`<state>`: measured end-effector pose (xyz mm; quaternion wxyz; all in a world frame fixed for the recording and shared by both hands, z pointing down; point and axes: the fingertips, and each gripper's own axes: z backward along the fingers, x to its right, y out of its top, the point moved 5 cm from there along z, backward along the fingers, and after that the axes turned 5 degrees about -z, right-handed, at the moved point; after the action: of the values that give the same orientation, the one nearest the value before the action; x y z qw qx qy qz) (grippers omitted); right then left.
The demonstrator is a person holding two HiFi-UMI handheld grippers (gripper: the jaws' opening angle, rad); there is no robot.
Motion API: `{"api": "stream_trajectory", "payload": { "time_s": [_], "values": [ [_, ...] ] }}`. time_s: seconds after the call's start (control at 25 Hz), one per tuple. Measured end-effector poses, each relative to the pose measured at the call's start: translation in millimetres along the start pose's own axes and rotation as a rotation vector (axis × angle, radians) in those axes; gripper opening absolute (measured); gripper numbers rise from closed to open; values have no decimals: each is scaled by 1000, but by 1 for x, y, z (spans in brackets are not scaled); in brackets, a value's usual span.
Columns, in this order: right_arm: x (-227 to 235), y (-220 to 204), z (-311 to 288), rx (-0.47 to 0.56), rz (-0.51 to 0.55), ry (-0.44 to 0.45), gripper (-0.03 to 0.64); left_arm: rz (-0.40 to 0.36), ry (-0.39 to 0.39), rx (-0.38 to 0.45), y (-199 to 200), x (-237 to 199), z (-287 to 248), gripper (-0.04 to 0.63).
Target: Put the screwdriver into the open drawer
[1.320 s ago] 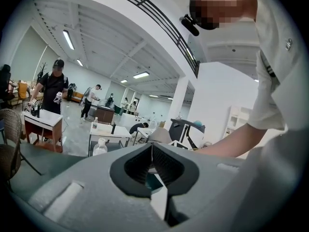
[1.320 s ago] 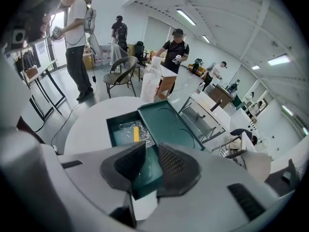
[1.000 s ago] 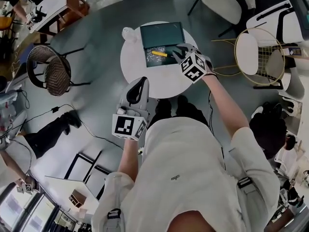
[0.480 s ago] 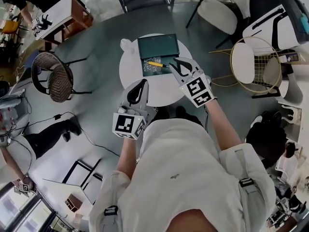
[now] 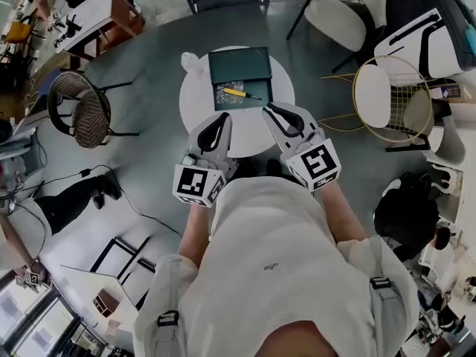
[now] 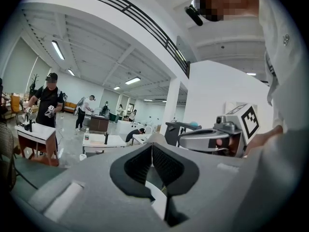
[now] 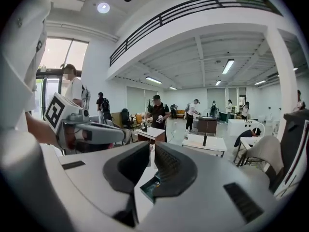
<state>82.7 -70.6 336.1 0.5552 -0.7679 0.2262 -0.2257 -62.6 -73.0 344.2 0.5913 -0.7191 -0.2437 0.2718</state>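
Both tools are empty. Our right tool has lifted back from the round white worktop, jaws closing on nothing; our left tool is pinched together. With the yellow-handled screwdriver lying inside the open dark-green drawer, we judge the placing done.

Left gripper has its fingers together; right gripper fingers closing, nothing between.

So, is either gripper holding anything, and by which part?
Nothing. The screwdriver lies in the drawer; the right gripper, jaws closing, and the left gripper, shut, are empty.
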Motion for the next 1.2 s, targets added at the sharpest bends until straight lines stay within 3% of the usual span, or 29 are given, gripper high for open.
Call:
{"api": "stream_trajectory", "payload": {
  "time_s": [0.52,0.92,1.2],
  "values": [
    [-7,-15,59,69,-62,44,8,-28,19,-1,4,57,11,12],
    [-10,-38,115,74,-101,171,6,9,109,-40,-13,129,35,12],
    [-23,-49,135,52,-82,245,6,19,168,-31,-21,155,56,12]
  ]
}}
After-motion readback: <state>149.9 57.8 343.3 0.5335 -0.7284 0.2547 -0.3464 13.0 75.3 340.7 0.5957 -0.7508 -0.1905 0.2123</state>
